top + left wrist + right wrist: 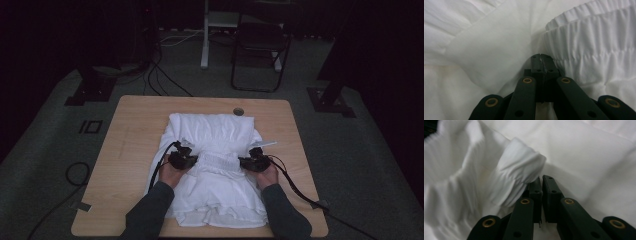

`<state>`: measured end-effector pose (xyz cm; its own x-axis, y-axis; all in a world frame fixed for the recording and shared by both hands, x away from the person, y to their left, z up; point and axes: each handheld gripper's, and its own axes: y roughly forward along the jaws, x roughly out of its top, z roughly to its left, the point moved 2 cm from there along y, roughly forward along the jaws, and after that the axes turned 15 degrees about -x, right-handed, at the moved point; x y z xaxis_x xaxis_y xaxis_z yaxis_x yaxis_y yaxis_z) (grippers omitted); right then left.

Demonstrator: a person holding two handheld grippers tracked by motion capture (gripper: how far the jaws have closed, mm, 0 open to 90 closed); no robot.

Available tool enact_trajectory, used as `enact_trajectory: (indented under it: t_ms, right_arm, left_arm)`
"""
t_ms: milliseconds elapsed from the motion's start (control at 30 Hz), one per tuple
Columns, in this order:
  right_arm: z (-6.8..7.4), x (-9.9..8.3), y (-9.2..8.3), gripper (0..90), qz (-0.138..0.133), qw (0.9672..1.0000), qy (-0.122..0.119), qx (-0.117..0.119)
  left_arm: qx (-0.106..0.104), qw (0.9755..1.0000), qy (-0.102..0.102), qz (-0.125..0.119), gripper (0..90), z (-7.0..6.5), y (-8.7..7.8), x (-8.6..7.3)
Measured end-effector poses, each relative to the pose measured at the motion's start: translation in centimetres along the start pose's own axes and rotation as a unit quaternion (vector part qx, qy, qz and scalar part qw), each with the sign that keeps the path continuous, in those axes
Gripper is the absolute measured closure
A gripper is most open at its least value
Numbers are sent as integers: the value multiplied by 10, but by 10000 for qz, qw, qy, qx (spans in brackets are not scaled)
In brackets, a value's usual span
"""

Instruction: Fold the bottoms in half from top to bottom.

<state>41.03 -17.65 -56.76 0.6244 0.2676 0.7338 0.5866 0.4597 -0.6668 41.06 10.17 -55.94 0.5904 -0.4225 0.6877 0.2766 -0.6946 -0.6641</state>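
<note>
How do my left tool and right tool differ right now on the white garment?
The left tool has jaws meeting flush; the right tool shows a thin slit between its jaws. The gathered band lies beside the left tool's tips; a rolled fold leans on the right tool's. Both are shut at opposite ends of that band on the white garment; pinched cloth is unclear.

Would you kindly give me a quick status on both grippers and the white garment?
Left gripper shut, right gripper shut, one at each end of the shirred band. White garment spread on the table. Nothing in the way.
</note>
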Motion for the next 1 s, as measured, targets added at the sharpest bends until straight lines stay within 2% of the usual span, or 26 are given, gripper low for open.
enact_trajectory:
  t_ms: [67,100,133,167,233,300,400,500,533,567,700,733,833,933,1000]
  right_arm:
    - [4,0,-8,838,-215,9995,-86,199]
    - [6,0,-11,832,-300,9991,-160,244]
    - [6,0,-11,832,-300,9991,-160,244]
    - [11,-2,-25,817,-505,9971,-344,459]
    - [13,-4,-32,810,-601,9956,-419,579]
    - [15,-6,-40,797,-697,9939,-483,708]
    - [18,-7,-47,784,-748,9929,-511,769]
    - [24,-10,-49,769,-731,9920,-583,845]
    - [32,-15,-51,764,-692,9906,-696,957]
    - [34,-18,-52,758,-683,9899,-746,992]
    - [45,-29,-52,757,-537,9880,-931,1108]
    - [51,-40,-49,758,-313,9873,-1159,1037]
    - [54,-50,-42,770,-26,9870,-1367,851]
    - [52,-50,-40,772,70,9872,-1356,840]
    - [51,-46,-43,744,29,9872,-1425,714]
  left_arm:
    - [-137,9998,109,-92,884,-6,-6,-3]
    - [-295,9992,224,-148,877,-13,-11,-6]
    - [-295,9992,224,-148,861,-13,-11,-6]
    - [-465,9980,393,-176,852,-20,-16,-10]
    - [-589,9964,567,-225,832,-28,-22,-15]
    - [-612,9958,590,-342,815,-33,-28,-18]
    - [-645,9952,600,-422,803,-37,-31,-20]
    - [-680,9949,681,-312,787,-42,-29,-24]
    - [-734,9939,809,-145,785,-48,-26,-31]
    - [-749,9937,833,-90,780,-51,-25,-35]
    - [-788,9928,903,-6,775,-57,-23,-46]
    - [-725,9929,934,104,774,-59,-22,-52]
    - [-776,9933,849,143,771,-58,-22,-56]
    - [-761,9935,839,69,747,-57,-27,-53]
    - [-682,9940,855,-39,721,-54,-33,-49]
